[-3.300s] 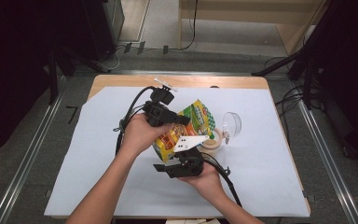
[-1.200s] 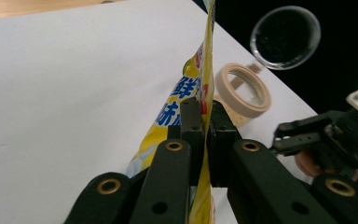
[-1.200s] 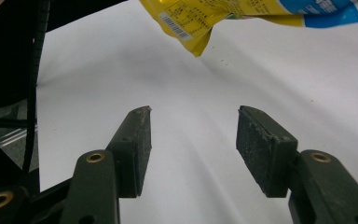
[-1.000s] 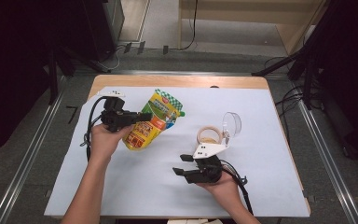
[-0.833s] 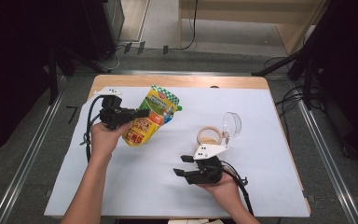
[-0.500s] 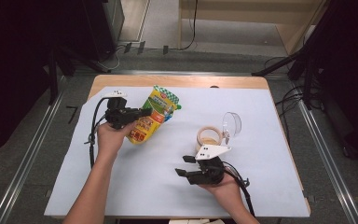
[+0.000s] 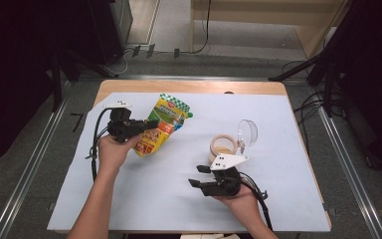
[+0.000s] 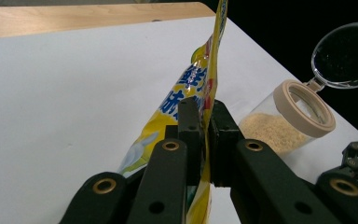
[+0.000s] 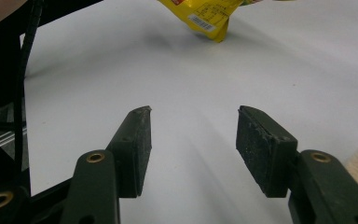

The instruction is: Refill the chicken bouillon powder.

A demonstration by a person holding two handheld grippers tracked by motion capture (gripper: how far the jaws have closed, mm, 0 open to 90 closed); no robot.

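In the high view, the left gripper (image 7: 149, 124) is sitting left of centre with its jaws clamped tight on the yellow snack pouch (image 7: 161, 124), which is lying slanted on the white sheet (image 7: 144, 199) and reaching toward the upper middle of the frame; in the left gripper view the pouch (image 8: 200, 84) is standing edge-on, pinched between the two black pads. The right gripper (image 7: 195, 176) is resting at the lower middle, its jaws standing about half open and holding nothing. Just above it, right of centre, the small jar (image 7: 223, 148) of tan granules is sitting with its clear lid (image 7: 247, 133) flipped up.
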